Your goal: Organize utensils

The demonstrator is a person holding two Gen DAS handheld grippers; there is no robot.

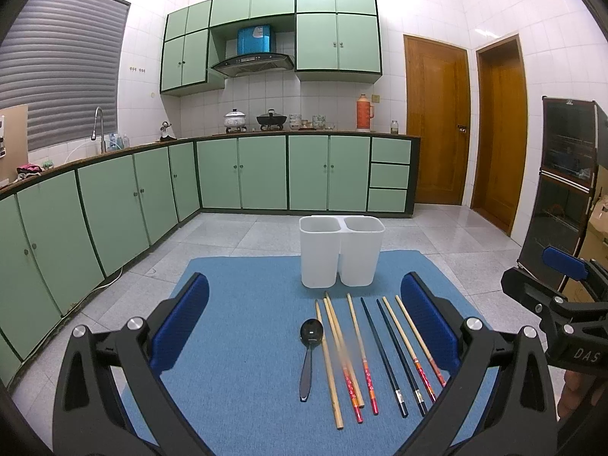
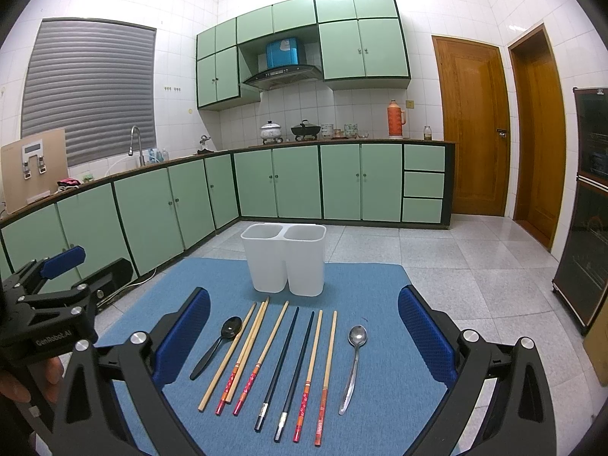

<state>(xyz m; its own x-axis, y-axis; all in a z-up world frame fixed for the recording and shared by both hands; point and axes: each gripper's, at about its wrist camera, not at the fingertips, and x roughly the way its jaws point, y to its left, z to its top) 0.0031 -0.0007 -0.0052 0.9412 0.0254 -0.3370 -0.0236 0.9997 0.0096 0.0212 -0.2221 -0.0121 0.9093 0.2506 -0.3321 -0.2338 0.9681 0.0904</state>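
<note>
Chopsticks [image 2: 266, 357] and spoons [image 2: 353, 368] on mat [image 2: 152, 311], before white holder [image 2: 285, 262].

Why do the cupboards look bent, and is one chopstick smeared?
In both wrist views the fisheye lens bows the cupboards and darkens the corners. In the left wrist view one chopstick has a blurred patch along its middle; the right wrist view shows the chopsticks sharp. The black spoon carries a small glare spot, and the floor tiles reflect the light.

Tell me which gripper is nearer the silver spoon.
Right. The right gripper frames the silver spoon, near its right finger; the left gripper is further left, spoon out of its view.
</note>
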